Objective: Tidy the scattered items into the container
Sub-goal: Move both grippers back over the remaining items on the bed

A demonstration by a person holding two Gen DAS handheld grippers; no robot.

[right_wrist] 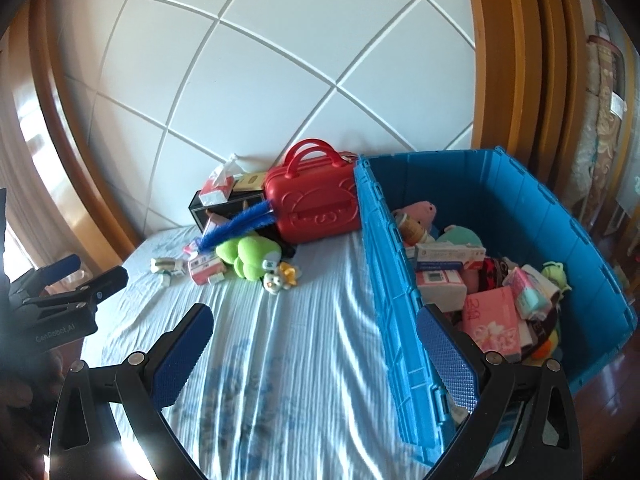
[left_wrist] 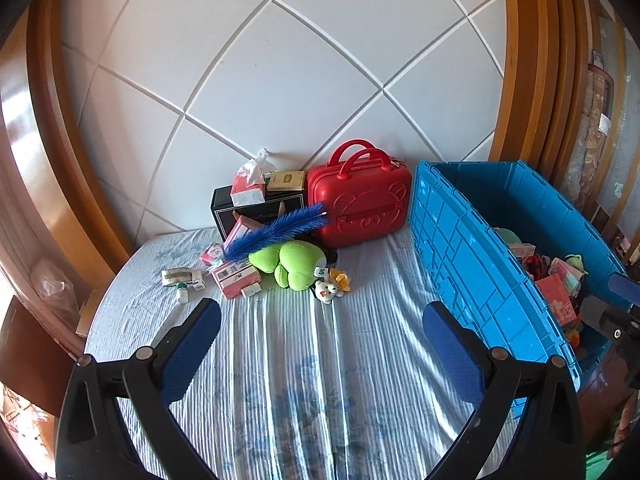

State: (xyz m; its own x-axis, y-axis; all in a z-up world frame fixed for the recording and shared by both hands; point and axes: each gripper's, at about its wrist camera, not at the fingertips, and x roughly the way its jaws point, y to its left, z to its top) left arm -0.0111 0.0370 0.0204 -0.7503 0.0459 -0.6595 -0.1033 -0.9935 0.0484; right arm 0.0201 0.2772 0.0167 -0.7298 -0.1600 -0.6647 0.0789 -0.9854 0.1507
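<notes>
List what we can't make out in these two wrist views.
- Blue crate, left wrist view: near wall hides most of its contents.
- Crate bottom, right wrist view: buried under piled boxes and toys.
- Black box, both views: front covered by blue feather duster and tissue pack.
- Small boxes' labels: too small to read.
- Right gripper, left wrist view: cut off by the edge.

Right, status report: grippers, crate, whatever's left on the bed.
Left hand-held gripper open, empty. Right hand-held gripper open, empty. Blue crate part filled. Green plush, blue feather, boxes still on bed; nothing blocking.
</notes>
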